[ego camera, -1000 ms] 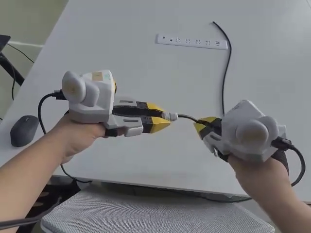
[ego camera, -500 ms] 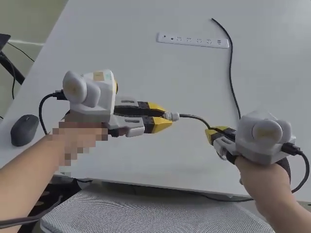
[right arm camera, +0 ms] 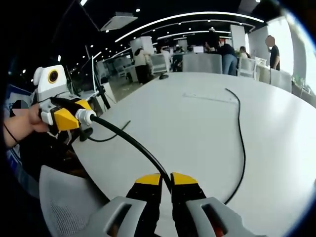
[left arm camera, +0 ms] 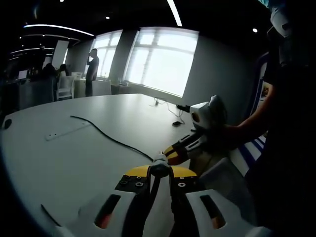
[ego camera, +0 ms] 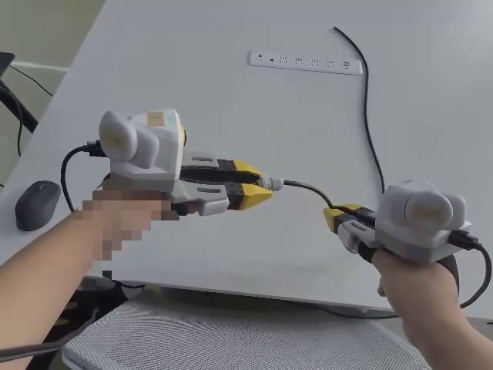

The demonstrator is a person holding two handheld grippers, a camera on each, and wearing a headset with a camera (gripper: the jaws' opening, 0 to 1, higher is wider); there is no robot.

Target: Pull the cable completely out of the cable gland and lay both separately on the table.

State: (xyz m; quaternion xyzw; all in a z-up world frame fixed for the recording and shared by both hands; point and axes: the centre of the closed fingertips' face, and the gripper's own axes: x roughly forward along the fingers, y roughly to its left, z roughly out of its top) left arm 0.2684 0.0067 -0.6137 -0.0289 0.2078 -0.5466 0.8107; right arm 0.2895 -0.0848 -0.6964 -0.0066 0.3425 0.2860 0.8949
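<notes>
Clamping the white cable gland (ego camera: 269, 183) between its yellow tips, the left gripper (ego camera: 264, 190) holds it in the air above the near edge of the table (ego camera: 231, 116). The right gripper (ego camera: 333, 216), lower and apart from it, is closed on the black cable (ego camera: 304, 187), which arcs from its jaws up to the gland. The joint is small, but the cable seems seated inside. Farther back, a long black lead (ego camera: 367, 100) lies on the table beside a white power strip (ego camera: 304, 64). A dark mouse (ego camera: 37, 204) sits near the table's left edge.
</notes>
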